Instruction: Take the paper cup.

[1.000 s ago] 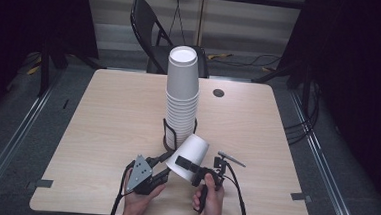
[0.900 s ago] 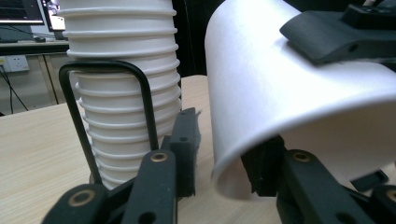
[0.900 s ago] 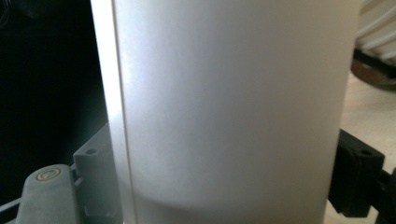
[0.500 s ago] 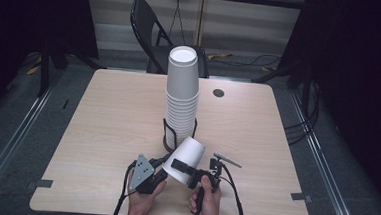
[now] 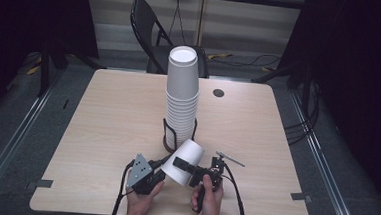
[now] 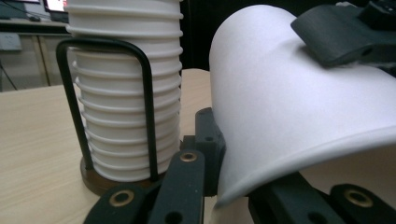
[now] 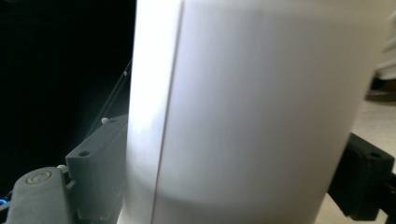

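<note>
– Where is the loose white paper cup (image 5: 182, 160)?

– Tilted above the wooden table (image 5: 102, 122), just before the tall stack of white cups (image 5: 181, 102) in its black wire holder (image 5: 169, 136).

– The tongs?

– The right gripper (image 5: 187, 166) clamps its wall; the left gripper (image 5: 160, 175) pinches its rim.

The tall stack of cups (image 5: 181, 99) in its black wire holder (image 5: 169, 134) stands mid-table, just beyond the tilted white cup (image 5: 184, 159) (gripped from both sides), blocking any straight push forward. Bare tabletop (image 5: 107, 117) lies open to the left and right of the stack.
</note>
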{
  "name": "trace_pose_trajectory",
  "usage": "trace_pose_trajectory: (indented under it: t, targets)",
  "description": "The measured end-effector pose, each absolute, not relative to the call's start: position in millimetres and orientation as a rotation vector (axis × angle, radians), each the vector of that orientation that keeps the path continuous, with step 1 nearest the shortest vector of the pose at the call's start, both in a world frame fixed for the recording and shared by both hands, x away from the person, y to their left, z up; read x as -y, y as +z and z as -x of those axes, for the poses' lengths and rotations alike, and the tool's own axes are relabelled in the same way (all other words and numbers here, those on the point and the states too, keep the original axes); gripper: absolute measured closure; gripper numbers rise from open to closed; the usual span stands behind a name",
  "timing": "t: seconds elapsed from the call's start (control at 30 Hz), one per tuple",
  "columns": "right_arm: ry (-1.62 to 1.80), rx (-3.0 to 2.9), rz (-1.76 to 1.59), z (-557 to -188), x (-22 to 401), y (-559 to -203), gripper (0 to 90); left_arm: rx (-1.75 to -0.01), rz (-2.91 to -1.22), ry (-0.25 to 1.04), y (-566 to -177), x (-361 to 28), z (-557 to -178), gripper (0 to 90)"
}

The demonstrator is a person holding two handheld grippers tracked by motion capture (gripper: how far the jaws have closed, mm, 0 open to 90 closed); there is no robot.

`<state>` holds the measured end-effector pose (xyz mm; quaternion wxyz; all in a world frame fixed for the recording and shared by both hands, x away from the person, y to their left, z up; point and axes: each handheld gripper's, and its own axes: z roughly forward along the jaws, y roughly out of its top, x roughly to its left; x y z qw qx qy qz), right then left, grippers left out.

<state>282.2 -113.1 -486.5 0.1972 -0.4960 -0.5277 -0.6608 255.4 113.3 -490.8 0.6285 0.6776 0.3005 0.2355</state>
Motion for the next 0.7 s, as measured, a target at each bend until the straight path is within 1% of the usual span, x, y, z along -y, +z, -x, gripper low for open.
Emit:
trace_pose_trajectory:
  t: [0.17,0.4,0.7]
  targets:
    - [-1.866,1.519,1.406,-284,118,-483,12.3,-0.672,-1.594,0.498,-489,-116,-255,86.2]
    - [-1.894,1.543,1.433,-287,125,-481,12.4,-0.660,-1.646,0.511,-486,-118,-254,86.1]
    - [-1.944,1.600,1.427,-290,135,-475,12.6,-0.689,-1.683,0.481,-481,-122,-254,86.2]
